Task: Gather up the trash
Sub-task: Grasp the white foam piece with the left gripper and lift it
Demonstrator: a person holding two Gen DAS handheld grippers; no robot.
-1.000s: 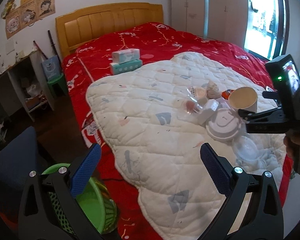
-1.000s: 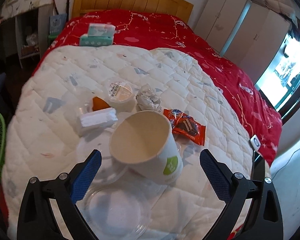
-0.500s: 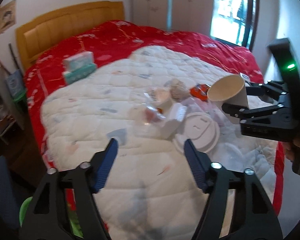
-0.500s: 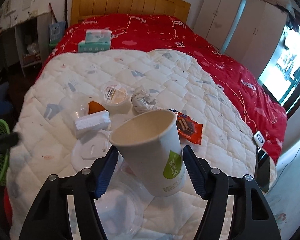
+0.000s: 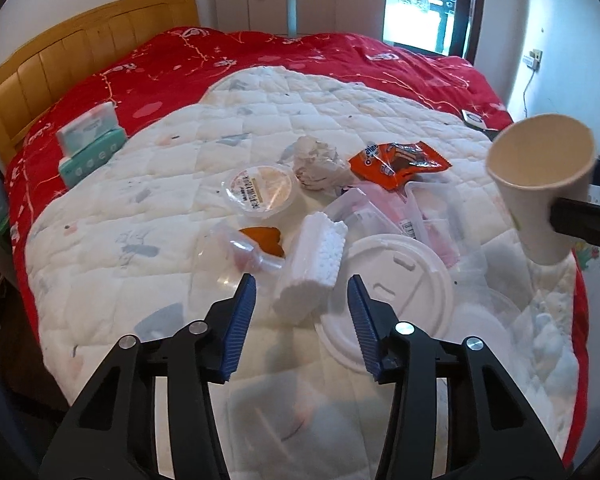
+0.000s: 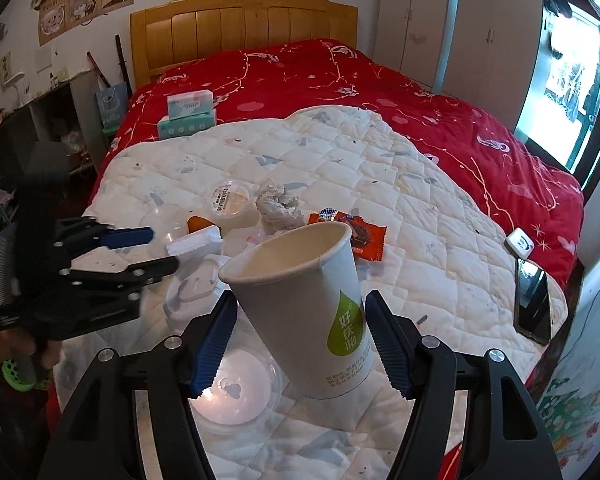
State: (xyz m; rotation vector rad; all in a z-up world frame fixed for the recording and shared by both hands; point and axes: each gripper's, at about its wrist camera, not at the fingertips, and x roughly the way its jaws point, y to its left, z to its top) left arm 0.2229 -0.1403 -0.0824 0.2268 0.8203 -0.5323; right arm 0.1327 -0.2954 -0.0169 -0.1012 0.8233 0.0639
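Note:
Trash lies heaped on the white quilt: a white foam block, a round white lid, a sealed pudding cup, crumpled paper, an orange snack wrapper and clear plastic tubs. My left gripper hovers low over the pile, its jaws closing. The near end of the foam block sits between the tips, with gaps on both sides. My right gripper is shut on a white paper cup and holds it tilted above the quilt. That cup also shows at the right edge of the left wrist view.
Two tissue boxes sit on the red bedspread near the wooden headboard. A phone and a small white device lie at the quilt's right edge. A clear lid lies below the cup. Part of a green basket shows at the left.
My left gripper swung from above the green basket to over the trash pile and narrowed its jaws. My right gripper closed on the paper cup and lifted it off the quilt.

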